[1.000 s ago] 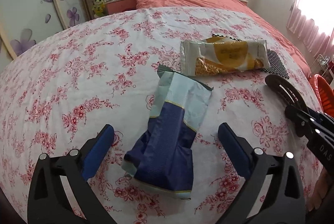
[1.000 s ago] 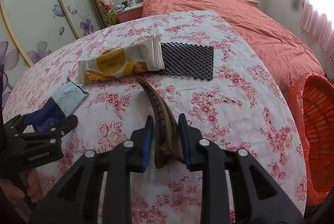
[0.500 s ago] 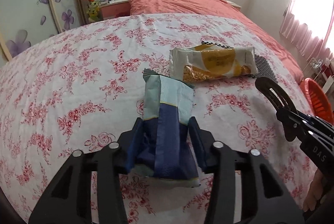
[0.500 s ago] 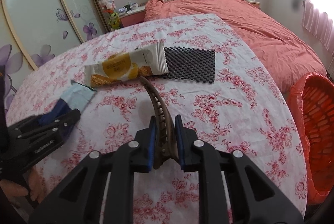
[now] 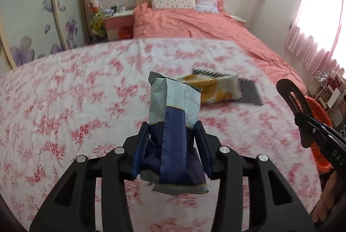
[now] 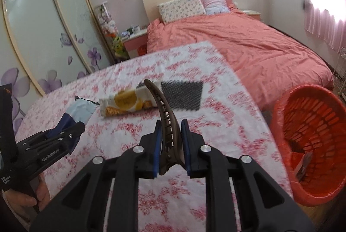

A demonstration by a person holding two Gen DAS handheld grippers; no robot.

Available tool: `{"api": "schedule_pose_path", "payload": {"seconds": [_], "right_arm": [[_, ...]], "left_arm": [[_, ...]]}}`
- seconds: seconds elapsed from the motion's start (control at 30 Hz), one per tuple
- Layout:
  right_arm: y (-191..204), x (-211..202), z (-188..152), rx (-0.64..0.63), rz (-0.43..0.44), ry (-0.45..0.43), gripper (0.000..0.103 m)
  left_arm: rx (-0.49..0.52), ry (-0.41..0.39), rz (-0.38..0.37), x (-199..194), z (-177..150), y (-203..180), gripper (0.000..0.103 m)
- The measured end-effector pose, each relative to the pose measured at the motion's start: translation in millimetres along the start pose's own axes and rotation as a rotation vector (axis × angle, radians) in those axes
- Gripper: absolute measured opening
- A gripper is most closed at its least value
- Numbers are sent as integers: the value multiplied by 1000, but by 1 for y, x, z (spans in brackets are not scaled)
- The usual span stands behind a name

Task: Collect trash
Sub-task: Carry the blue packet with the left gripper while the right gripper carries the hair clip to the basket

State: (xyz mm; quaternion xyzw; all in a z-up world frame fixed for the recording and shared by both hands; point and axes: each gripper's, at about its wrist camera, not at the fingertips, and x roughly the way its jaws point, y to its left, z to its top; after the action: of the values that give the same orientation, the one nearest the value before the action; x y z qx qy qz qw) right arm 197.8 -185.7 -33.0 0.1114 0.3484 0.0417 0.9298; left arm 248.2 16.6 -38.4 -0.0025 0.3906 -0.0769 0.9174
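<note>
A blue and pale-green snack wrapper (image 5: 173,102) stands upright between the pads of my left gripper (image 5: 172,126), which is shut on it and holds it above the floral tablecloth (image 5: 64,102). My right gripper (image 6: 170,124) is shut on a curved brown hair clip (image 6: 164,106), also held off the table; the clip (image 5: 289,91) shows at the right edge of the left wrist view. A yellow and white snack packet (image 6: 127,102) lies on the cloth beyond both grippers. The right wrist view shows the left gripper (image 6: 75,128) with the blue wrapper (image 6: 80,111) at the left.
A black mesh mat (image 6: 183,93) lies just behind the yellow packet. A red plastic basket (image 6: 311,141) lined with a red bag stands on the floor right of the table, with some scraps inside. A bed with a coral cover (image 6: 248,48) lies beyond the table.
My left gripper closed on the blue wrapper and lifted it off the cloth. My right gripper tightened on the hair clip and rose with it; both views tilted upward.
</note>
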Motion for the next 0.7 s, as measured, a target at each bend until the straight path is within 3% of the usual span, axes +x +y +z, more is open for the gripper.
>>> {"api": "schedule_pose_path", "payload": {"seconds": [0.27, 0.47, 0.7], "right_arm": [[-37, -53, 6, 70, -47, -113, 18], [-81, -94, 3, 113, -156, -202, 18], [-144, -120, -3, 214, -248, -249, 18]], "left_arm": [[47, -58, -83, -28, 12, -51, 44], [107, -84, -183, -41, 16, -103, 44], [188, -74, -299, -31, 15, -171, 44]]}}
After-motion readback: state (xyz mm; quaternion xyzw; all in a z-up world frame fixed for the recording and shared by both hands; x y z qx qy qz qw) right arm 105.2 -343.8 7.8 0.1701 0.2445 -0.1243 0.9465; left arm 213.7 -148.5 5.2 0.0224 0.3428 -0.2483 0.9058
